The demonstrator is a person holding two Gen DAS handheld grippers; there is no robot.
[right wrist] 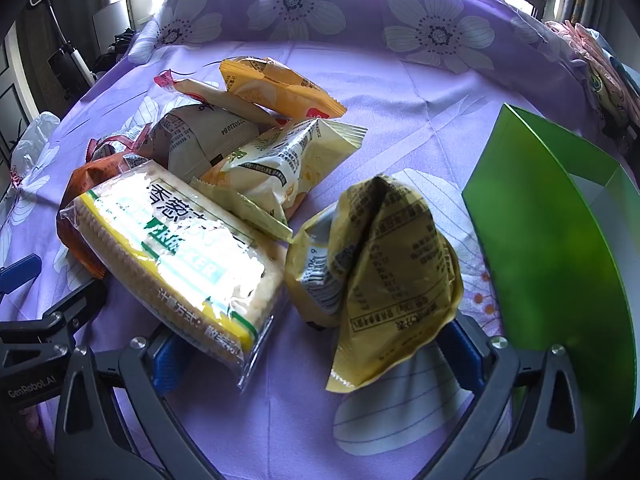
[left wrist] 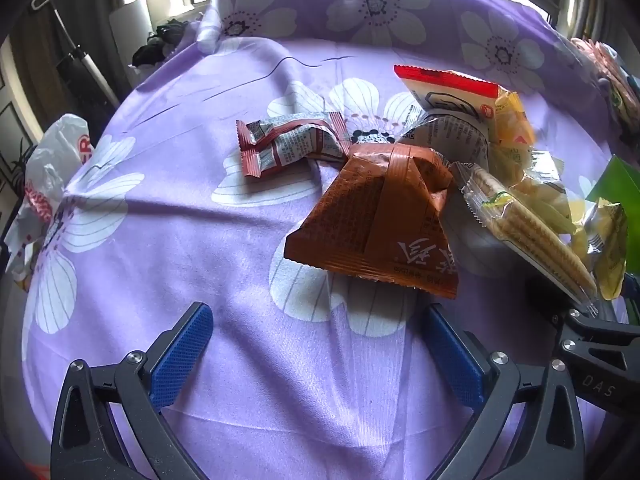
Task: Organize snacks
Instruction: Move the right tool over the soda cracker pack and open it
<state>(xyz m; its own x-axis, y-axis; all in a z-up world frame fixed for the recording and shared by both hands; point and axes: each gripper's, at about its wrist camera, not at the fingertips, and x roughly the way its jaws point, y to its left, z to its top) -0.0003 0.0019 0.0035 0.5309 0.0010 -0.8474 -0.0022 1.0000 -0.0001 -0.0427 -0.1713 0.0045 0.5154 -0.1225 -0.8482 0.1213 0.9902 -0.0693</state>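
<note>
A pile of snack packets lies on a purple flowered cloth point(left wrist: 160, 240). In the left wrist view a brown packet point(left wrist: 376, 220) is nearest, just beyond my left gripper point(left wrist: 320, 354), which is open with only cloth between its fingers. A small red-brown packet point(left wrist: 288, 144) lies further back. In the right wrist view my right gripper point(right wrist: 316, 354) stands wide open. A cracker pack point(right wrist: 176, 256) overlaps its left finger, and a crumpled yellow packet point(right wrist: 380, 272) sits by its right finger. Behind them lie a pale yellow packet point(right wrist: 280, 164), a grey packet point(right wrist: 200, 136) and an orange packet point(right wrist: 280, 88).
An open green box point(right wrist: 552, 248) stands at the right, close to the right gripper. A white plastic bag point(left wrist: 44, 172) hangs at the cloth's left edge. The flowered cloth rises over a hump point(left wrist: 360, 0) at the back, under windows. Pink patterned fabric point(right wrist: 600, 72) lies at the far right.
</note>
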